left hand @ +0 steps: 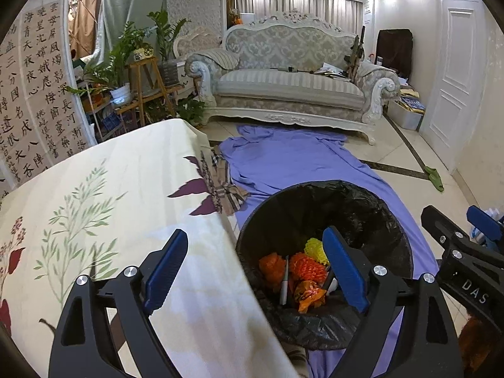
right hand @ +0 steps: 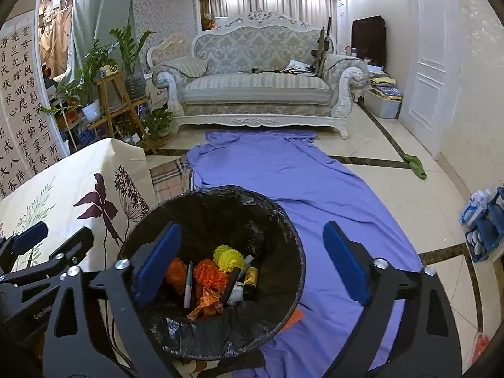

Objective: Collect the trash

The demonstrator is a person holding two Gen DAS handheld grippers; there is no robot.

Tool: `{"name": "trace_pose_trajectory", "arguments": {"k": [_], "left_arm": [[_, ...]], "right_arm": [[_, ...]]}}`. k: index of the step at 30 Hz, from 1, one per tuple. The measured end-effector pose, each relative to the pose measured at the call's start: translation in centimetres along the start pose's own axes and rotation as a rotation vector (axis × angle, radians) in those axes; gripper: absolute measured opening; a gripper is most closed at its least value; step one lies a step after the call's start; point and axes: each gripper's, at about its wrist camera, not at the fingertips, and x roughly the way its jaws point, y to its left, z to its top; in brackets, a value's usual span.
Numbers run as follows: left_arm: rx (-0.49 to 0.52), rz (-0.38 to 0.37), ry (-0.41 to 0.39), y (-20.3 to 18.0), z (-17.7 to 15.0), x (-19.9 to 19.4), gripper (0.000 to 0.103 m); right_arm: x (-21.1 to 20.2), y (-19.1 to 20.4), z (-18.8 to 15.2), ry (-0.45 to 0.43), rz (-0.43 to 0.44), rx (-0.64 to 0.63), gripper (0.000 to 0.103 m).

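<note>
A black trash bin (left hand: 371, 208) lined with a black bag stands on a purple sheet beside a table; it also shows in the right wrist view (right hand: 283, 220). Inside lie orange foam nets (right hand: 209, 275), a yellow foam net (right hand: 228, 256), an orange wrapper (right hand: 206, 304), a marker pen (right hand: 188, 286), a small dark bottle (right hand: 250, 280) and a white item (right hand: 234, 296). My left gripper (left hand: 256, 271) is open and empty, above the table edge and the bin's left rim. My right gripper (right hand: 252, 261) is open and empty, above the bin's right side.
The table (left hand: 104, 195) with a floral cloth is on the left. The purple sheet (right hand: 299, 182) runs across the tiled floor to an ornate sofa (right hand: 258, 88). Potted plants on wooden stands (right hand: 104, 94) are at the left. Green slippers (right hand: 415, 165) and boxes (right hand: 482, 220) lie at the right.
</note>
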Motion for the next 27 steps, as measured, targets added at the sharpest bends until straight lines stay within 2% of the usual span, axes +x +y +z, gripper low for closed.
{"name": "trace_pose_trajectory", "arguments": {"k": [9, 27], "left_arm": [[-0.017, -0.017, -0.024, 0.8, -0.6, -2.5, 0.085], [-0.034, 0.021, -0.078, 2.9, -2.1, -7.1, 0.085]], "right_arm": [[-2.5, 0.9, -0.5, -0.046, -0.027, -0.008, 0.096], [-8.0, 3.3, -1.5, -0.087, 0.032, -0.038, 0.096]]}}
